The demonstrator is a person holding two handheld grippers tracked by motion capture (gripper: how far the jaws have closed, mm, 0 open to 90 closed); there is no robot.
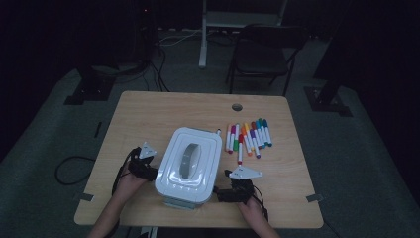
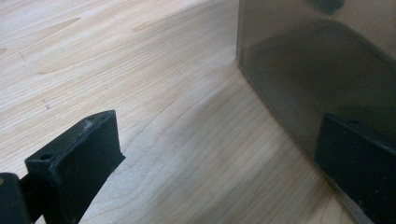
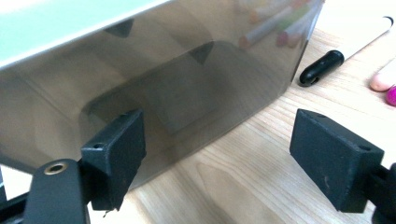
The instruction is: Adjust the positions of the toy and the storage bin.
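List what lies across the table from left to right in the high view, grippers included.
left gripper → white lidded box → right gripper, near the front edge → row of coloured markers, farther back on the table.

The box [image 3: 154, 88] runs off the top and left edges of the right gripper view. Beside the box, a black-capped marker [image 3: 343, 53] is cut off at the right edge, and reflections in its smoky wall blur.

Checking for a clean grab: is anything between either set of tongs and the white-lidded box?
Nothing visible. The left tongs and right tongs flank the box closely, both open, bare table between.
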